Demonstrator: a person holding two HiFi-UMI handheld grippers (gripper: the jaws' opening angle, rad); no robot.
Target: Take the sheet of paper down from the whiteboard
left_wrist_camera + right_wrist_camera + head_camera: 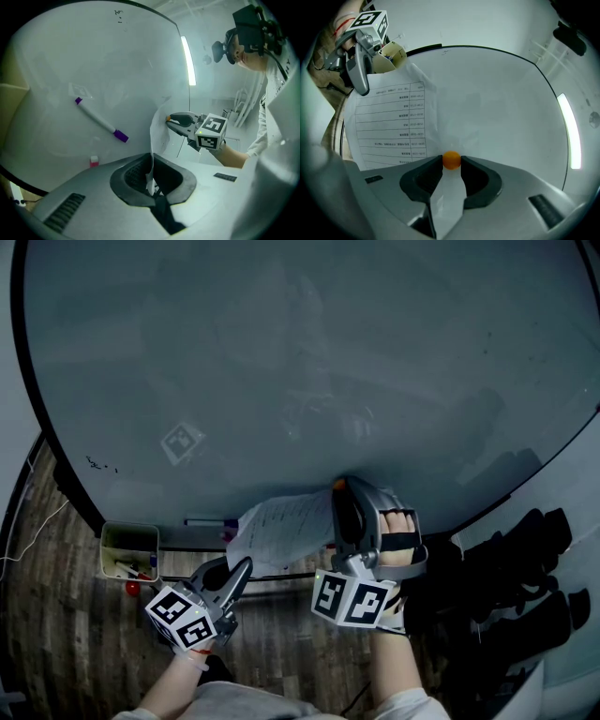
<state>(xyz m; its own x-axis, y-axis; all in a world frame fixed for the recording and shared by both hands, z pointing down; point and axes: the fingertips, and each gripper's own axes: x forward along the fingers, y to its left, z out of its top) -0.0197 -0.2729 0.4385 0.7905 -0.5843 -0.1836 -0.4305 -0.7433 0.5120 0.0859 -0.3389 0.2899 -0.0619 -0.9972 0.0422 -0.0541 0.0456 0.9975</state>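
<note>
A printed sheet of paper (281,526) hangs off the lower part of the whiteboard (300,362) and bows away from it. My left gripper (244,565) is below it, shut on the sheet's lower edge; in the left gripper view the paper (158,133) rises edge-on out of the closed jaws (151,183). My right gripper (339,486) is at the sheet's right corner, its jaws closed on a small orange magnet (451,159). In the right gripper view the sheet (391,122) spreads to the left, with the left gripper (360,79) at its far corner.
A purple-capped marker (101,119) and a small red magnet (94,161) sit on the board left of the sheet. A yellowish box (129,549) of pens hangs at the board's lower left. Dark bulky shapes (520,587) stand to the right, over wooden floor.
</note>
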